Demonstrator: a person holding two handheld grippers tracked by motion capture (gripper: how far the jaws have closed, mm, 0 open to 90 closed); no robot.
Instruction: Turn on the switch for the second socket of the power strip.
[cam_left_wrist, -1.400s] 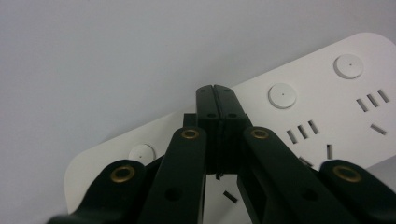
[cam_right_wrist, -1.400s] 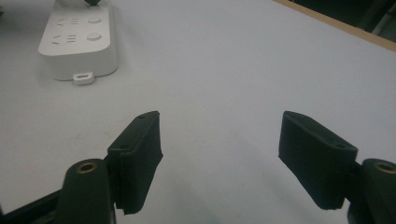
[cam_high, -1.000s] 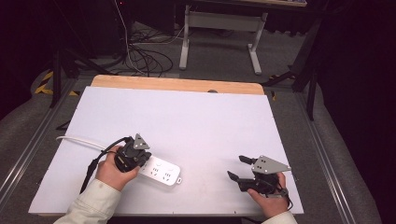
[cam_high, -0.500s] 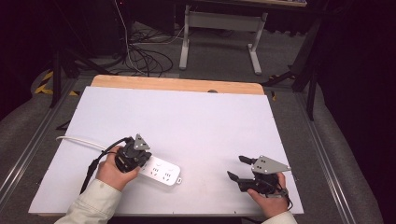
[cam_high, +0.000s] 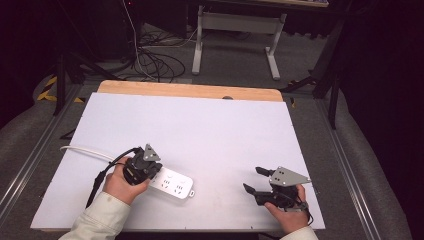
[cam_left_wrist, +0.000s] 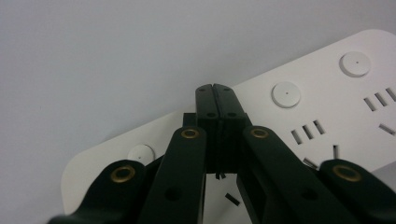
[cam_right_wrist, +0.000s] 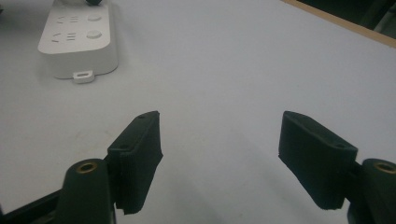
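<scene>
A white power strip (cam_high: 174, 183) lies flat on the white tabletop (cam_high: 210, 130) at the front left, its white cord (cam_high: 85, 150) running off to the left. My left gripper (cam_high: 151, 171) is shut and points down onto the strip's left end. In the left gripper view its closed jaws (cam_left_wrist: 215, 91) press together over the strip (cam_left_wrist: 308, 107), between round buttons and socket slots, with nothing seen between them. My right gripper (cam_high: 254, 179) rests at the front right, open and empty. Its view (cam_right_wrist: 219, 154) looks across bare table toward the strip (cam_right_wrist: 77, 44).
A wooden strip (cam_high: 190, 90) edges the table's far side. Metal rails run along both sides. Beyond the table are floor cables (cam_high: 150, 60) and a white stand's legs (cam_high: 235, 35). A black cable (cam_high: 102, 174) trails from my left gripper.
</scene>
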